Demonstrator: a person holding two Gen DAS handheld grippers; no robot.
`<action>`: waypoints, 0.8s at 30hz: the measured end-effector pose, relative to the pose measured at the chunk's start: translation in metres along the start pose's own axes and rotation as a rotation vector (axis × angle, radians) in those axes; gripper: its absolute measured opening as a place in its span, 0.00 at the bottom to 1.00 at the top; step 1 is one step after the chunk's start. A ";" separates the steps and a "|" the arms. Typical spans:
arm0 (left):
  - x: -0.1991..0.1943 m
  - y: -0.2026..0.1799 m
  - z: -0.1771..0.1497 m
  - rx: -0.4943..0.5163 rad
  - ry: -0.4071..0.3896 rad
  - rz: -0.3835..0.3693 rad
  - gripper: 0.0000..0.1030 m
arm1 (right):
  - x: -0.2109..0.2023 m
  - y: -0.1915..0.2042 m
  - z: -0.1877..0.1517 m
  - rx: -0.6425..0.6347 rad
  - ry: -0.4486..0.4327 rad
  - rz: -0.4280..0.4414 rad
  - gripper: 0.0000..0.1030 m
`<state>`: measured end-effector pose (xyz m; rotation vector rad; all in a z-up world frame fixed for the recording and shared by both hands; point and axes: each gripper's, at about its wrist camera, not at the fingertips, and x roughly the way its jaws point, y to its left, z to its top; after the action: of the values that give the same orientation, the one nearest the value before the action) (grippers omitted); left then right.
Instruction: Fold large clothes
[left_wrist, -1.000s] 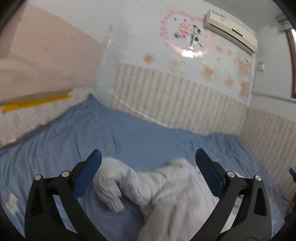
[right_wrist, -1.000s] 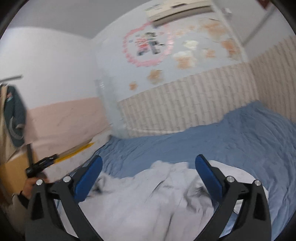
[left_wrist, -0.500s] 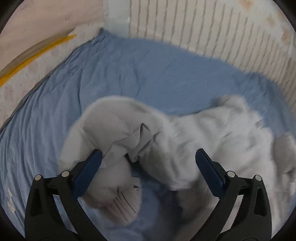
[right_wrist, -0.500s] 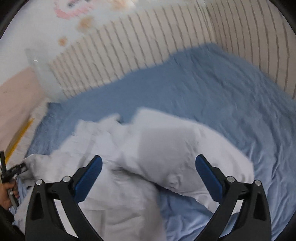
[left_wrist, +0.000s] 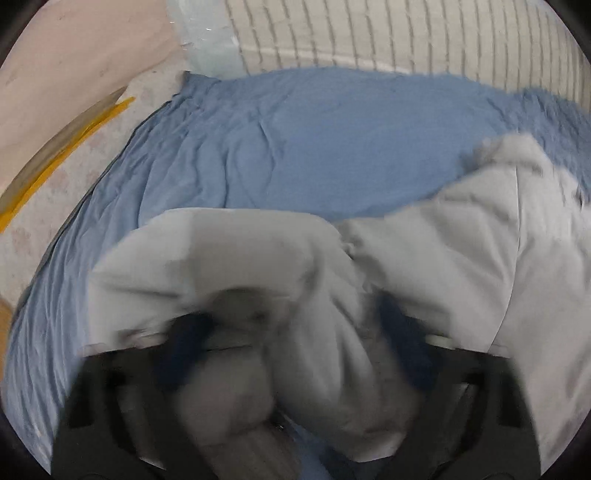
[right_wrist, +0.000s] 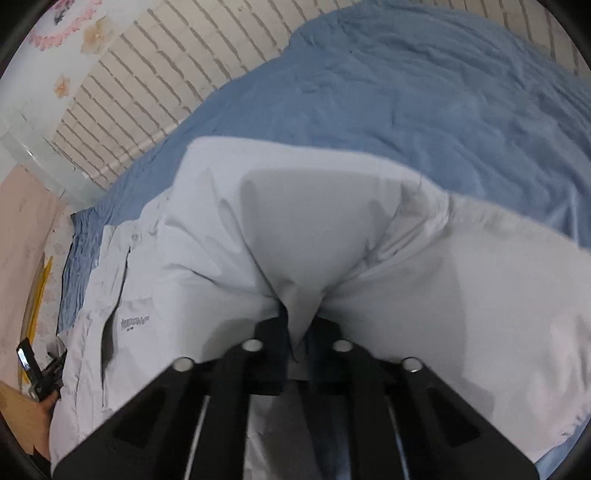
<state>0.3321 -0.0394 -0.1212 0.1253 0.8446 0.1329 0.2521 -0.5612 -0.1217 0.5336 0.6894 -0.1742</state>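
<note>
A large pale grey jacket lies crumpled on the blue bed sheet. My left gripper is low over the jacket's near edge, blurred, with its jaws closing. A thick bunch of fabric and a ribbed cuff sit between its blue pads. In the right wrist view the same jacket spreads across the sheet, a small printed logo on its left part. My right gripper is shut on a pinched fold of the jacket, and the cloth puckers toward its fingertips.
A brick-patterned wall panel runs along the far side of the bed. To the left lies pale floor with a yellow strip. A hand holding a black tool shows at the left edge of the right wrist view.
Both grippers dropped from facing the wall down onto the jacket. The right jaws went from wide open to shut on a fold. The left jaws have narrowed around a bunch of fabric.
</note>
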 end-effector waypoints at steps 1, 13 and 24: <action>-0.005 0.015 0.005 -0.071 -0.006 -0.049 0.31 | -0.007 0.001 0.001 -0.011 -0.026 -0.012 0.02; -0.168 0.043 0.048 -0.132 -0.627 -0.017 0.14 | -0.160 0.061 0.028 -0.236 -0.606 -0.295 0.02; -0.036 0.081 0.022 -0.263 -0.089 0.042 0.52 | -0.080 0.007 0.016 -0.055 -0.177 -0.322 0.43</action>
<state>0.3194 0.0332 -0.0670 -0.0977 0.7290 0.2743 0.2017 -0.5649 -0.0567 0.3467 0.6018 -0.4972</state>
